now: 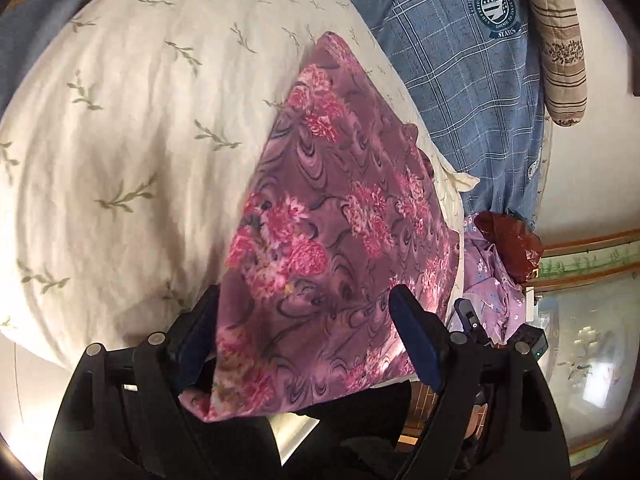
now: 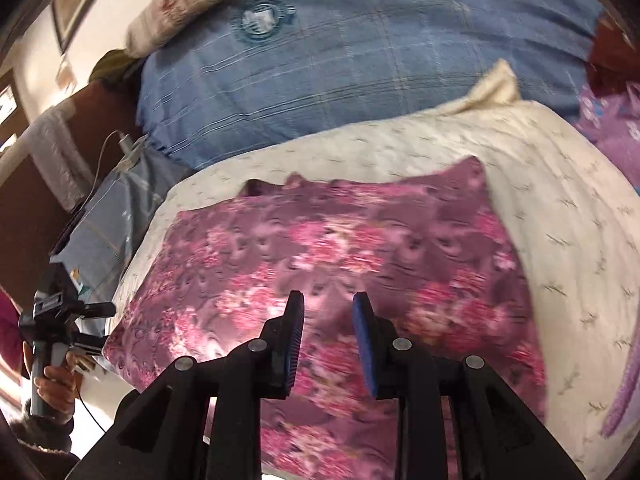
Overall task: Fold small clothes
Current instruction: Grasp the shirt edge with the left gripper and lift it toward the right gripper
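Note:
A purple garment with pink flowers (image 1: 320, 216) lies spread on a cream leaf-print quilt (image 1: 132, 120); it also shows in the right wrist view (image 2: 320, 248). My left gripper (image 1: 308, 300) is open, its jaws wide apart with the near edge of the garment lying loosely between them. My right gripper (image 2: 328, 304) is open and empty, hovering just above the middle of the garment. The left gripper (image 2: 96, 312) shows in the right wrist view at the garment's left edge, held by a hand.
A blue checked duvet (image 1: 468, 80) with a round badge lies beyond the quilt. A striped beige pillow (image 1: 560, 40) sits behind it. A lilac flowered garment (image 1: 492, 280) and a dark red bag (image 1: 508, 240) lie at the quilt's corner. A charger cable (image 2: 116, 140) lies left.

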Tool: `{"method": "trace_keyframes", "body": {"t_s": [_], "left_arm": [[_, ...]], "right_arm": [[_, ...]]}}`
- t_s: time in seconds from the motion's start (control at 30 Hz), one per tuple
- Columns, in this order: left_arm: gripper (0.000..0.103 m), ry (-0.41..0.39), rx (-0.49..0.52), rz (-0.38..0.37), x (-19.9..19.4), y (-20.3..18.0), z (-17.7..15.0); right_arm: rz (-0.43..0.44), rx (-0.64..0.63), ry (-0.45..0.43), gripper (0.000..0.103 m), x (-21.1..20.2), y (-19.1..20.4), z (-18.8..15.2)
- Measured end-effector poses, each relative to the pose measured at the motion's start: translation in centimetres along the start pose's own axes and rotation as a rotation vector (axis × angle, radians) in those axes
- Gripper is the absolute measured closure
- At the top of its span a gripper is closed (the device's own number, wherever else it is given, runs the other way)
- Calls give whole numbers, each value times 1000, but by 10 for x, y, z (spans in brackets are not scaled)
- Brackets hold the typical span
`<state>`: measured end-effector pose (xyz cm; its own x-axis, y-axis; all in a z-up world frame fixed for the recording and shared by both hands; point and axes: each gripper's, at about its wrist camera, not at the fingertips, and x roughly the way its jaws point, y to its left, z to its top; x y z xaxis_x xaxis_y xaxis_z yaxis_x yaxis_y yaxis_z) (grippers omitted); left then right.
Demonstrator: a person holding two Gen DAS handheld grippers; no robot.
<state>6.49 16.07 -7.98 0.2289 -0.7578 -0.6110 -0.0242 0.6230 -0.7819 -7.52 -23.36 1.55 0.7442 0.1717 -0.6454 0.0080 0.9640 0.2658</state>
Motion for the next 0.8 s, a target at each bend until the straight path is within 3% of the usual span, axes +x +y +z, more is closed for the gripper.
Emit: {"method": "trace_keyframes", "body": {"t_s": [0.1, 0.2, 0.27, 0.4, 0.5, 0.53, 0.57, 0.63, 0.7, 0.8], "left_arm": [[20, 15, 4, -27, 11, -9, 5], [19, 27, 20, -26, 14, -16, 10], [19, 29, 32, -32, 16, -19, 15], [18, 33, 26, -81, 21, -16, 25], [19, 3, 43, -61, 19, -20, 22], [28, -10, 75, -26, 19, -27, 19], [52, -5, 107, -17, 20, -32, 15], [76, 7, 148, -3, 20, -43, 9], [79, -11, 181, -4, 13, -54, 5], [82, -33, 222, -5, 4, -77, -1]], "right_arm": [[37, -27, 26, 72, 21, 13, -8], [-14, -17, 132, 75, 50, 9, -20], [14, 22, 92, 74, 41, 7, -17], [18, -31, -27, 70, 17, 19, -5], [0, -41, -59, 66, 24, 21, -7], [-13, -37, -20, 64, 37, 17, -12], [-36, -28, 60, 62, 61, 11, -23], [-37, -83, -62, 63, 54, 12, -35], [-95, -190, -94, 62, 54, 23, -44], [-90, -190, -113, 61, 53, 23, -46]]}}
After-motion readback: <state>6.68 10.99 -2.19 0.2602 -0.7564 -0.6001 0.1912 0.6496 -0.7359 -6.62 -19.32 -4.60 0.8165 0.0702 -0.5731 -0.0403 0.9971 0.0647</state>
